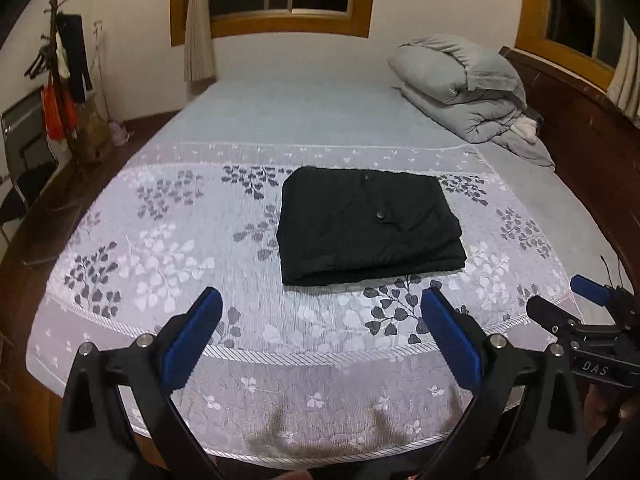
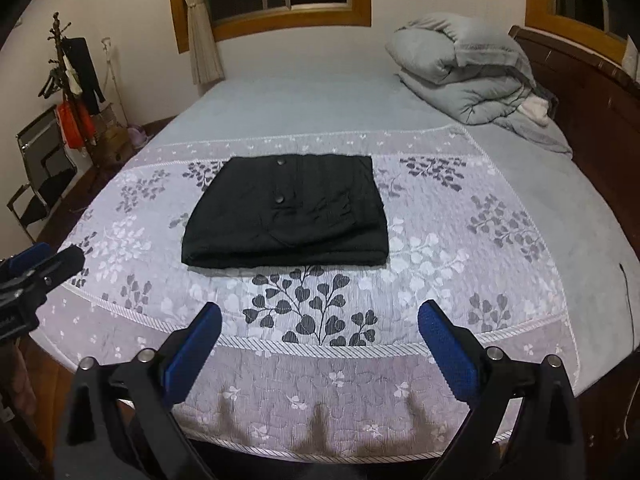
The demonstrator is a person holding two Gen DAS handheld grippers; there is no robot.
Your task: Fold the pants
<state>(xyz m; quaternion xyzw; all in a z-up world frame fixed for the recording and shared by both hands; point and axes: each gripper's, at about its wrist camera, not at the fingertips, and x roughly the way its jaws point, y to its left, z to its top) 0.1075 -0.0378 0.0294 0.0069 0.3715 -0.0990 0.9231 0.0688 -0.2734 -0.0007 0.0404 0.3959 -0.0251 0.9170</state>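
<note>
Pants (image 1: 370,226) lie folded, seemingly in thirds, on the bedspread (image 1: 160,240); both grippers gape empty.

The pants (image 1: 370,224) are plain black with two dark round buttons. They lie on a pale lilac-white bedspread (image 1: 160,248) printed with grey and white leaf sprigs and edged in striped bands. At 12 o'clock the sheet (image 1: 300,112) is light blue-grey; at 2 o'clock the duvet (image 1: 460,80) is grey. Both grippers carry blue pads (image 2: 192,344) on black frames.
</note>
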